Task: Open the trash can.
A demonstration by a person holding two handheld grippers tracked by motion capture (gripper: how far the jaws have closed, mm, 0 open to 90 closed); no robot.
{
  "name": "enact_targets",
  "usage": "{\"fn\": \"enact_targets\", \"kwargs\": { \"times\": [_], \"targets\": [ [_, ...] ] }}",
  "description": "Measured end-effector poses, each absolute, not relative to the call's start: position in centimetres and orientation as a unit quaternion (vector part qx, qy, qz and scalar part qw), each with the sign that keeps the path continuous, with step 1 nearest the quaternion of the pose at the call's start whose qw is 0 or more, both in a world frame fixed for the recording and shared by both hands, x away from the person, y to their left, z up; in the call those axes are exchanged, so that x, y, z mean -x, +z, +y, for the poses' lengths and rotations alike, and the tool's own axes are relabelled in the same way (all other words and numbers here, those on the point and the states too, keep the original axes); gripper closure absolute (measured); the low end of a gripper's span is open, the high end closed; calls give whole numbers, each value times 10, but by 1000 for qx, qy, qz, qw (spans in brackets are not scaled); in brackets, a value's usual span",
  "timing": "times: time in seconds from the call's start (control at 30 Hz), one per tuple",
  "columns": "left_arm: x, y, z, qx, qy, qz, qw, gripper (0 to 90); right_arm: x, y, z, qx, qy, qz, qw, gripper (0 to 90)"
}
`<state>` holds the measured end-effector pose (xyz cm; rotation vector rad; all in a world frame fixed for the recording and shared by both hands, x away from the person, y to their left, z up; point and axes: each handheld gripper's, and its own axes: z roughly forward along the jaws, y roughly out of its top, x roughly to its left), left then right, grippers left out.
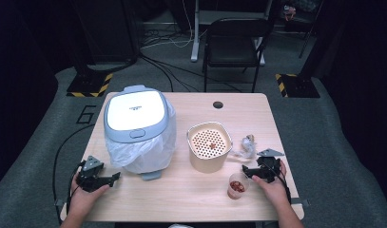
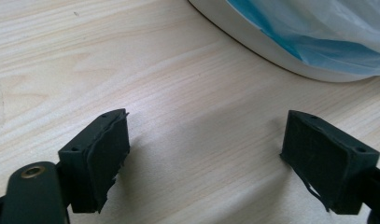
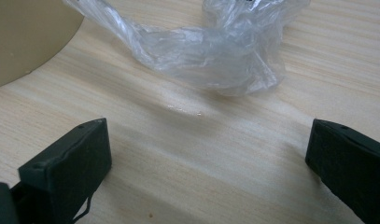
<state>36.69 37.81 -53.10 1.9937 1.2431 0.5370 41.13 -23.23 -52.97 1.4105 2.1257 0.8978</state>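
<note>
High view, lower left: left hand-held gripper (image 1: 116, 177) released beside bin (image 1: 136, 128). Lower right: right hand-held gripper (image 1: 245, 169) released near cup (image 1: 237, 186), plastic wrap (image 3: 211, 51).

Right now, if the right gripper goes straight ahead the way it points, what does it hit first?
Most likely the crumpled clear plastic wrap, lying on the table straight ahead of the right gripper, whose jaws are open and empty. The beige container sits off to one side.
</note>
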Motion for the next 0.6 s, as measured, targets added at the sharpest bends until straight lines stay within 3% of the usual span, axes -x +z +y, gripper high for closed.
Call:
{"fn": "enact_targets", "kwargs": {
  "times": [0.23,0.6],
  "targets": [
    [-365,-531,376,-749,197,509,375,149,-411,-530,-232,-509,324,767,217,0],
    [-363,-531,373,-750,210,510,364,149,-411,-530,-233,-507,325,769,215,0]
  ]
}}
